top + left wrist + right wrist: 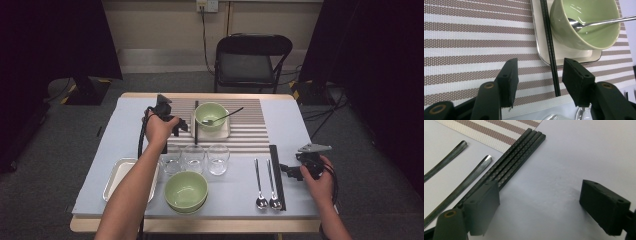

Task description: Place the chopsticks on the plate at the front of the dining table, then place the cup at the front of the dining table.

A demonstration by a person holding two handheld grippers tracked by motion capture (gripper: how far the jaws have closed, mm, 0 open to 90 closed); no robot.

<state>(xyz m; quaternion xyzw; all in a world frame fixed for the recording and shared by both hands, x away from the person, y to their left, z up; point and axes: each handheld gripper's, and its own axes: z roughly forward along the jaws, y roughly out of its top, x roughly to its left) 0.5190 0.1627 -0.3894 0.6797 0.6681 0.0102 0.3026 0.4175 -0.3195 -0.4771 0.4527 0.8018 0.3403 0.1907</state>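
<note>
My left gripper [181, 127] [540, 68] hangs open over the striped placemat [474, 37]. A pair of black chopsticks [550, 45] [196, 122] lies between its jaws, and the pads do not touch them. Their far part rests on the rim of a white square plate [564, 53]. On that plate stands a green bowl [599, 37] [210, 112] with a spoon [599, 21] leaning in it. My right gripper [291, 170] [541, 192] is open just above the table, nothing between its jaws. A bundle of black chopsticks [516, 160] [276, 175] lies beside its left jaw.
Three glasses [195, 159] stand in a row at the placemat's near edge. A second green bowl [186, 190] and a metal tray [120, 175] sit near the front. Two spoons [265, 185] lie left of the chopstick bundle. A folding chair [250, 60] stands beyond the table.
</note>
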